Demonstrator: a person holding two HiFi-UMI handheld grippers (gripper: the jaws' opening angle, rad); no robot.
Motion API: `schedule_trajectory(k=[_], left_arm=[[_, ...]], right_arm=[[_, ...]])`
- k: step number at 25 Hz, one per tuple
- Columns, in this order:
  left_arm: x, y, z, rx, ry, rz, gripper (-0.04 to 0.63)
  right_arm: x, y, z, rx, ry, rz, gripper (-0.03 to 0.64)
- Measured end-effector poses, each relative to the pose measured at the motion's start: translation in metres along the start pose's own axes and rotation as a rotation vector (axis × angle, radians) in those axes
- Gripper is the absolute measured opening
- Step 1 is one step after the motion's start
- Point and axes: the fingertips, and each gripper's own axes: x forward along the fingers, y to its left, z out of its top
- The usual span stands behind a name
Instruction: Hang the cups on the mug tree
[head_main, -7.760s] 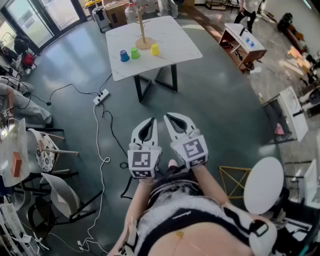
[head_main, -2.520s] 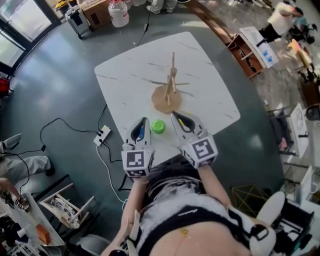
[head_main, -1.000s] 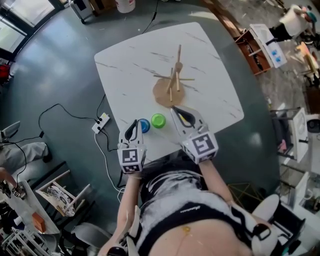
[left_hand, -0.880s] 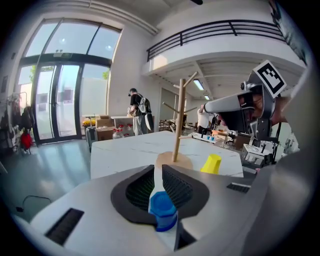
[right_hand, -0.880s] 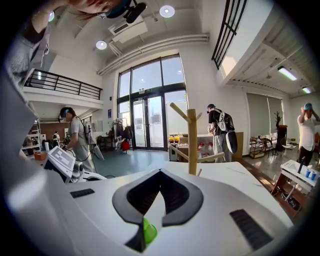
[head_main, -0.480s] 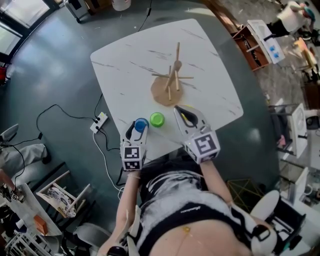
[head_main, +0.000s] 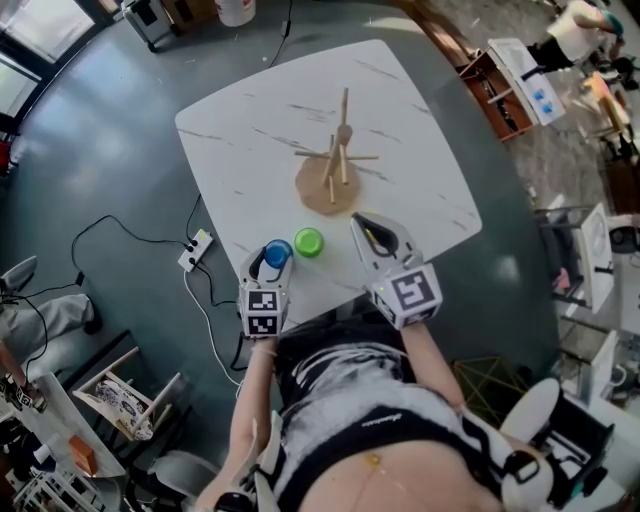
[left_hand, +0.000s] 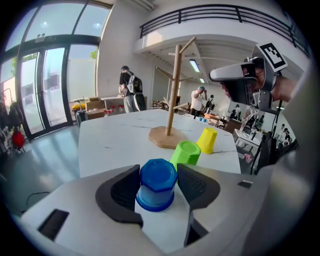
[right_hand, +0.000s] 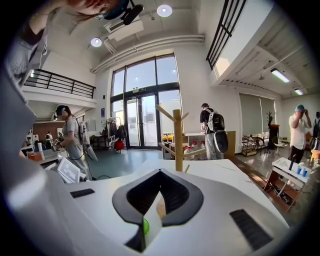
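Observation:
An upside-down blue cup (left_hand: 157, 184) stands on the white marble table (head_main: 420, 150) between the jaws of my left gripper (left_hand: 157, 172). Those jaws have just been opening, and the pads flank the cup without pressing on it. A green cup (left_hand: 186, 152) and a yellow cup (left_hand: 207, 140) stand upside down just beyond, near the base of the wooden mug tree (left_hand: 173, 95), whose pegs are bare. In the head view the blue cup (head_main: 278, 252) and green cup (head_main: 308, 242) sit near the table's front edge. My right gripper (head_main: 358, 218) hovers shut and empty, pointing at the mug tree (right_hand: 177, 140).
A power strip (head_main: 195, 250) with cables lies on the floor left of the table. A chair (head_main: 120, 400) stands at the lower left, and a low wooden shelf (head_main: 510, 80) at the upper right. Several people stand in the background.
My left gripper has come down over the blue cup and its jaws have opened around it. The right gripper has stayed put and shut.

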Motion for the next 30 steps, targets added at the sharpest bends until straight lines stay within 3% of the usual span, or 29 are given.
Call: schedule_trajectory(k=[12, 25, 30], left_arm=[[-0.010, 0.010, 0.029, -0.013, -0.041, 0.022, 0.235], [-0.042, 0.011, 0.130, 0.021, -0.212, -0.017, 0.233], [-0.053, -0.002, 0.172, 0.041, -0.294, -0.073, 0.232]], right_arm=[[-0.007, -0.018, 0.004, 0.008, -0.014, -0.033, 0.003], [-0.012, -0.033, 0.009, 0.023, -0.037, -0.058, 0.003], [-0.016, -0.037, 0.009, 0.028, -0.040, -0.067, 0.003]])
